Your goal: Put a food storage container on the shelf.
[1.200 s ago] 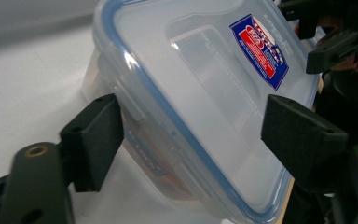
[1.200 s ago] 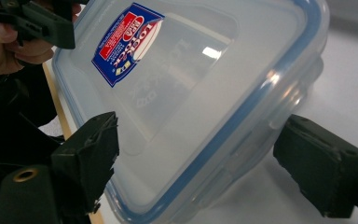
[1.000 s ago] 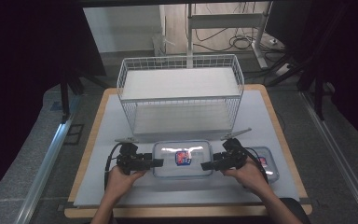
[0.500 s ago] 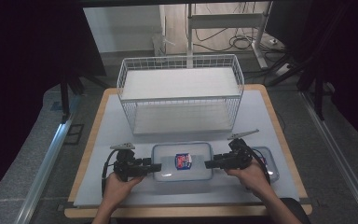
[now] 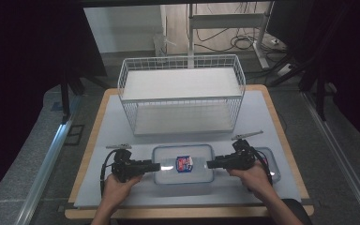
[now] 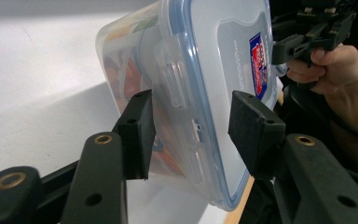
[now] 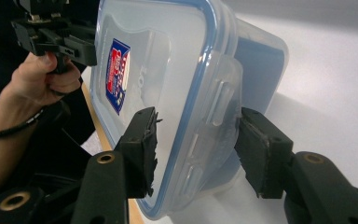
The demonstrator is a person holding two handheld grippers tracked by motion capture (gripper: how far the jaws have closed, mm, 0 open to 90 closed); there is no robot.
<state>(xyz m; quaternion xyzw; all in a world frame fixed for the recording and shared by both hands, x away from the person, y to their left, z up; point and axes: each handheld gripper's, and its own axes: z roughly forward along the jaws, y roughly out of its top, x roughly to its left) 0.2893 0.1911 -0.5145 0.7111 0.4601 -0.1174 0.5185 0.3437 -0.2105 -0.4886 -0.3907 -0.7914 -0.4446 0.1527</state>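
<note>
High view: pale mat over a wooden table [image 5: 88, 154], dark room around. Behind the clear plastic box [image 5: 183, 164] stands a white wire basket [image 5: 180, 96]; another lidded box [image 5: 268, 159] lies just right. Left gripper [image 5: 157, 166] and right gripper [image 5: 210, 164] have just been closing, jaws half-closed astride the box's end latches, grip uncertain.

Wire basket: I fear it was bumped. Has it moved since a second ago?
No. The wire basket keeps its place against the table's far edge.

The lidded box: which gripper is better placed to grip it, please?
Probably the right gripper: both grippers' jaws have just been closing, but the left gripper's lid-side pad is off the box.
</note>
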